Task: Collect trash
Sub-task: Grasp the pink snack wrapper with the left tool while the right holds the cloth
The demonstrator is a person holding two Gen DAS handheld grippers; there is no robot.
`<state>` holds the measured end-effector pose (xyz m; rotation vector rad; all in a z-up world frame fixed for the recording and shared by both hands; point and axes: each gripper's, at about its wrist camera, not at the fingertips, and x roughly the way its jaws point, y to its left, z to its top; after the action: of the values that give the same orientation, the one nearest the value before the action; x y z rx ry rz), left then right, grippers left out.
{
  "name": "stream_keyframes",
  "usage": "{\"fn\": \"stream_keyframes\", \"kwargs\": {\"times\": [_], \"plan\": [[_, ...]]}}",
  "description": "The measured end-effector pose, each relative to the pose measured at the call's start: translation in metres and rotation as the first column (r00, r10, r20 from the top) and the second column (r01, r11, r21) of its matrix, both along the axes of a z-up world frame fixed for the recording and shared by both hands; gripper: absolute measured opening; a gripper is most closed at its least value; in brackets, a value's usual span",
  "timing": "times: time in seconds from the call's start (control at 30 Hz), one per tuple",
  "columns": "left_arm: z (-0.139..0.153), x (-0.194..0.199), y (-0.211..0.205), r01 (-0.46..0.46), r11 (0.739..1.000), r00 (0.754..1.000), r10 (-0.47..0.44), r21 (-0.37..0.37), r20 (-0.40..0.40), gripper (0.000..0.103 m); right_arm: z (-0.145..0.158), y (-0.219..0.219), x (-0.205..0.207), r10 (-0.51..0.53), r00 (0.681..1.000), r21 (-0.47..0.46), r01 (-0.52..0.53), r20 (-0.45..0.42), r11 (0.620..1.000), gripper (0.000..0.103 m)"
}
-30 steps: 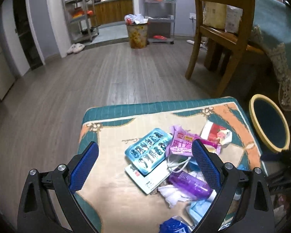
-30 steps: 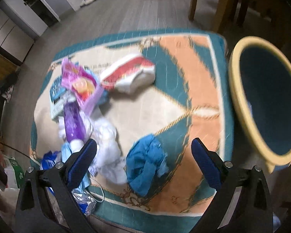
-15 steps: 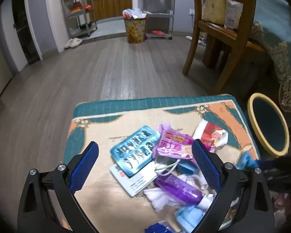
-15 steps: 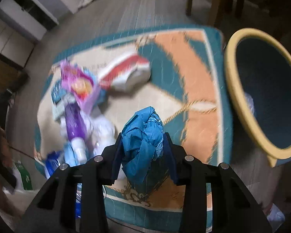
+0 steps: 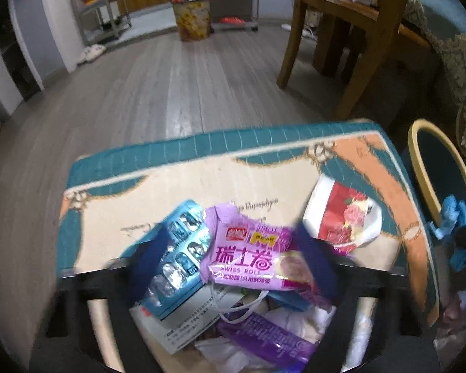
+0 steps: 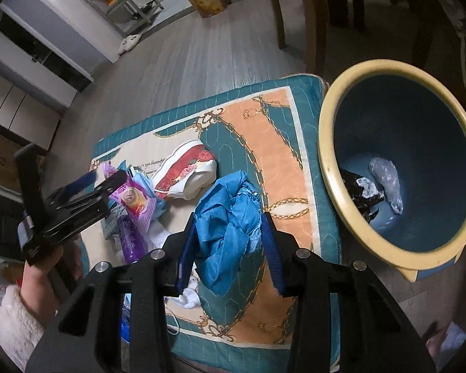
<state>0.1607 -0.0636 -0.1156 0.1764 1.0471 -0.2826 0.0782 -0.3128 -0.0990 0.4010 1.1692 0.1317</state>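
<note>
Left wrist view: the left hand-held gripper has just been closing around the purple wrapper atop the trash pile; pads not yet pressing, so center before squeezing.

Right wrist view: the right hand-held gripper clamps the blue rag; carry it fully over the bin before releasing.

Wooden chair on grey plank floor, metal shelving beyond, slippers nearby.

Left wrist view: close, steeply down past its jaws onto the litter, floor beyond. Right wrist view: higher, tilted toward the bin. Shared: worktop, purple wrapper, bin.
</note>
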Motion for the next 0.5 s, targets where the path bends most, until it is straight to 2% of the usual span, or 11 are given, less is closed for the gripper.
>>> {"fn": "stream_keyframes", "kwargs": {"times": [0.03,0.07,0.13,0.27,0.4,0.5], "plan": [[-0.004,0.001,0.000,0.010,1.000,1.000,-0.010,-0.011,-0.029,0.041,0.001,-0.001,0.001,0.004,1.000,-0.001,-0.004,0.002,1.000,0.039],[-0.005,0.000,-0.001,0.023,0.999,0.999,-0.024,-0.023,-0.041,0.029,0.002,-0.002,0.000,0.004,1.000,0.001,-0.004,0.004,1.000,0.039],[-0.003,-0.004,-0.006,0.058,0.998,0.998,-0.059,-0.016,-0.028,0.019,0.003,-0.005,0.002,-0.001,1.000,0.008,0.001,0.009,1.000,0.039],[0.006,-0.012,-0.011,0.100,0.995,0.995,-0.101,-0.019,-0.006,0.012,0.009,-0.007,0.005,-0.006,1.000,0.017,0.006,0.026,1.000,0.039],[0.016,-0.017,-0.006,0.102,0.994,0.995,-0.102,-0.036,0.012,0.009,0.014,-0.009,0.005,-0.010,0.999,0.024,0.009,0.040,1.000,0.039],[0.035,-0.023,0.000,0.099,0.994,0.994,-0.097,-0.053,0.043,0.008,0.018,-0.010,0.005,-0.005,0.999,0.025,0.004,0.053,1.000,0.039]]}}
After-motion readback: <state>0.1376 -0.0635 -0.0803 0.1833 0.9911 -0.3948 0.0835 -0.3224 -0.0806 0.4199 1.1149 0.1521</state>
